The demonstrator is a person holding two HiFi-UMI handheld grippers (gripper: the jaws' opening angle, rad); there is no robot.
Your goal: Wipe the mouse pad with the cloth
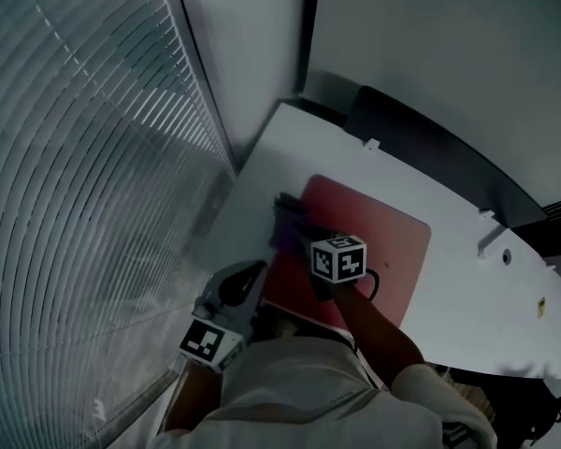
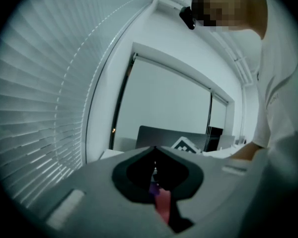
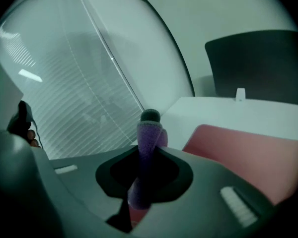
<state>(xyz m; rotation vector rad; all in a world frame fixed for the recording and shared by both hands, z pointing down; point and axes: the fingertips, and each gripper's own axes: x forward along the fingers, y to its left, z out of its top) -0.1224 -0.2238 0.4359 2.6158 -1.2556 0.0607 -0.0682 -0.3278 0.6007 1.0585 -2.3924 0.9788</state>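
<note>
A red mouse pad [image 1: 369,227] lies on the white table [image 1: 449,297]. A purple cloth [image 1: 286,221] sits at the pad's left edge, and my right gripper [image 1: 299,234] is shut on it. In the right gripper view the cloth [image 3: 147,145] stands up between the jaws of my right gripper [image 3: 150,122], with the mouse pad [image 3: 243,152] to the right. My left gripper [image 1: 253,272] rests by the pad's near left corner. Seen in its own view, the left gripper [image 2: 154,152] has its jaws together; a sliver of pink and purple shows through the gap.
Window blinds [image 1: 84,176] run close along the table's left side. A dark chair back [image 1: 421,143] stands beyond the far edge. Small white fittings [image 1: 494,237] sit on the table to the right. The person's arm reaches over the pad's near edge.
</note>
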